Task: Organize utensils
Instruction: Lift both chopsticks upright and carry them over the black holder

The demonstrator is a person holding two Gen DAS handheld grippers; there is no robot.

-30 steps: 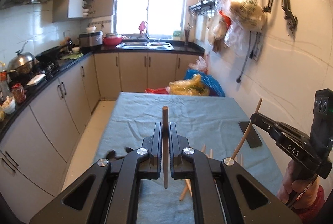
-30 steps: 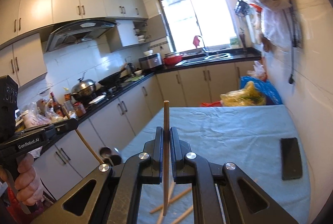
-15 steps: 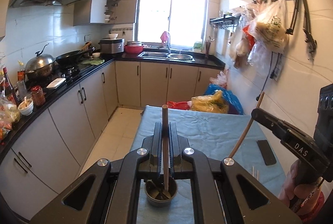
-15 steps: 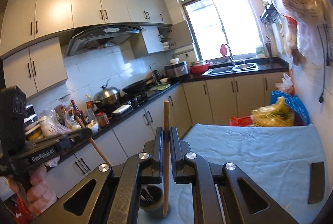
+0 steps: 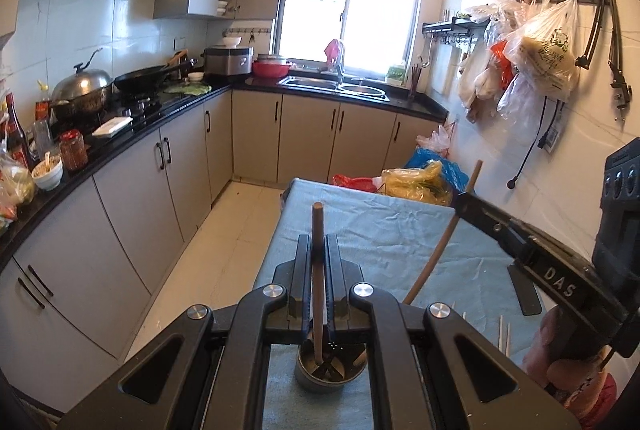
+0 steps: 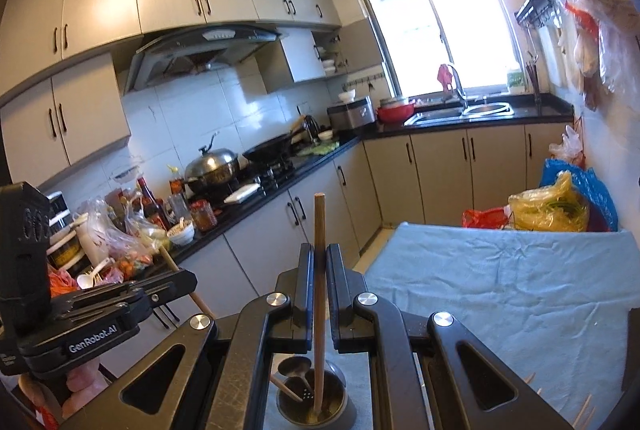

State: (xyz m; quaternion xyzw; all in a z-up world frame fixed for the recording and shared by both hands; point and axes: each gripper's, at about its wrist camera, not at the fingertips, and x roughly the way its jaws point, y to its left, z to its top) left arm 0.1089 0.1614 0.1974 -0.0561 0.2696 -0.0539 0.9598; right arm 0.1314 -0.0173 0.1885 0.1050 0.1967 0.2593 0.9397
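Wooden and slender, a brown chopstick [image 5: 318, 270] stood upright, clamped between the closed jaws of the left gripper [image 5: 318, 250], its lower end dipping into the round dark metal utensil cup [image 5: 331, 370] just below. The right gripper [image 6: 319, 262] likewise pinched a second brown wooden chopstick [image 6: 319, 290], whose tip reached inside the same cup [image 6: 316, 408] beside a metal ladle [image 6: 294, 366]. The cup sat on the wrinkled blue tablecloth [image 6: 500, 282].

Both grippers, left gripper [image 5: 319, 242] and right gripper [image 6: 319, 254], have matte black linkage arms with silver pivot screws, white "GenRobot.AI" and "DAS" side lettering, and a red sleeve [image 5: 600, 396] below.
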